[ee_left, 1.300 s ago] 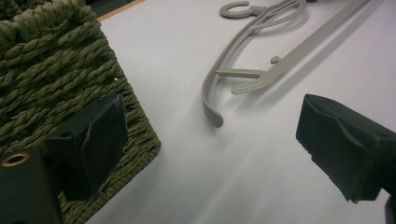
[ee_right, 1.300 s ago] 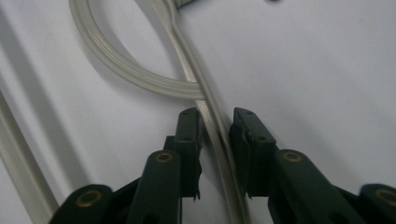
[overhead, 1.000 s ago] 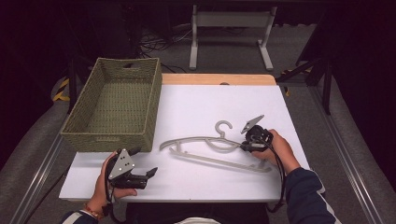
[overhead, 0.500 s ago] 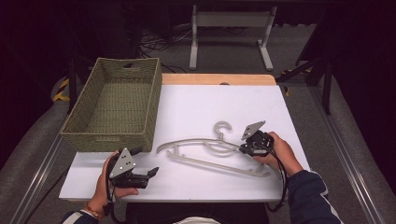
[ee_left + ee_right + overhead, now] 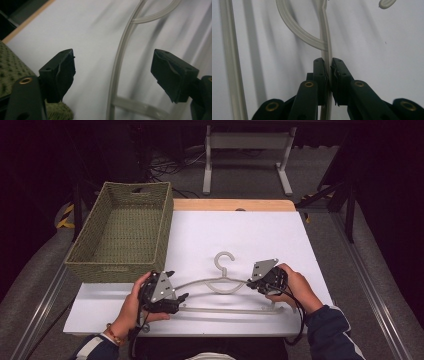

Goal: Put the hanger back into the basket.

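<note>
A pale translucent clothes hanger (image 5: 227, 287) lies on the white tabletop (image 5: 240, 235), hook pointing away from me. My right gripper (image 5: 251, 282) is shut on the hanger's right arm; in the right gripper view the jaws (image 5: 329, 65) pinch the thin arm (image 5: 325, 37) between them. My left gripper (image 5: 178, 286) is at the hanger's left end. Its jaws (image 5: 112, 65) have just been closing and still stand wide apart. The hanger arm (image 5: 117, 67) runs between them, touching neither pad.
A green woven basket (image 5: 117, 266) stands empty at the left of the table, and its corner (image 5: 10, 70) lies just beside my left jaw. A wooden strip (image 5: 232, 205) edges the table's far side. White surface stretches beyond the hanger.
The left gripper moved right and up from the table's front edge to straddle the hanger's left end. The right gripper shifted the hanger slightly left and nearer.
</note>
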### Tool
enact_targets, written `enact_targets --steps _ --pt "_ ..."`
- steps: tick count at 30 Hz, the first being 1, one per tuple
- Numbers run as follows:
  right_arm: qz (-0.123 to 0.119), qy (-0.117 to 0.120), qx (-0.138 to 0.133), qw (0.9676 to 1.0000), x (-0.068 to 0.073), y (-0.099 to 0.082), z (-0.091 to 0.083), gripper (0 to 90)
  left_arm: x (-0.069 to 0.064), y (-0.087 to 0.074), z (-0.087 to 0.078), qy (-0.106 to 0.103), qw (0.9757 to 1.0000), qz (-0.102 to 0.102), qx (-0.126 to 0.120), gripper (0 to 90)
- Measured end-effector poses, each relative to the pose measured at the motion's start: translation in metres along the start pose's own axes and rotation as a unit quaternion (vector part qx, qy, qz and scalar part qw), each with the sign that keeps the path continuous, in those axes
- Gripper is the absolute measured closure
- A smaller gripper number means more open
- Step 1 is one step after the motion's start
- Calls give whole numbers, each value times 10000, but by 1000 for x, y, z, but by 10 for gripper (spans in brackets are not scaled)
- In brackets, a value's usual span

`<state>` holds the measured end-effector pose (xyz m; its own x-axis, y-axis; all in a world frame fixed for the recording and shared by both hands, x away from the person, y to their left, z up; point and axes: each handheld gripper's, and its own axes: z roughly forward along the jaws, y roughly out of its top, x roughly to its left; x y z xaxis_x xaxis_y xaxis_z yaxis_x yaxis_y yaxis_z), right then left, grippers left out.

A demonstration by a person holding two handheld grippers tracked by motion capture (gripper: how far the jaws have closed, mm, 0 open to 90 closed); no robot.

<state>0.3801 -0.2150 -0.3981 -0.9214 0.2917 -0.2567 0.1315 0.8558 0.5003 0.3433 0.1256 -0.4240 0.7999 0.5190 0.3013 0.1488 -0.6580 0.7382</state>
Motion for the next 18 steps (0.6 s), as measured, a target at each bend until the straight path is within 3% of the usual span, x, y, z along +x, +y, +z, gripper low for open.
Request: enact_targets --steps 6,7,8,13,15,17,18 --pt "-198 -92 38 9998 6 12 -1 827 -3 15 24 51 9977 352 568 365" --pt "-232 -96 32 9997 7 16 -1 827 -4 17 27 4 9974 378 609 444" --pt "-232 -96 32 9997 7 16 -1 827 -5 18 28 -47 9970 363 681 444" --pt "-327 -130 46 9994 9 25 1 827 -5 26 34 -291 9943 618 814 666" --pt "-344 -133 56 9993 11 28 3 826 -5 28 36 -292 9939 646 844 707" --pt "-387 -187 95 9990 11 31 3 825 -5 29 38 -244 9919 828 932 775" --pt "-432 -185 120 9988 11 32 3 826 -5 29 37 -224 9923 770 944 778"
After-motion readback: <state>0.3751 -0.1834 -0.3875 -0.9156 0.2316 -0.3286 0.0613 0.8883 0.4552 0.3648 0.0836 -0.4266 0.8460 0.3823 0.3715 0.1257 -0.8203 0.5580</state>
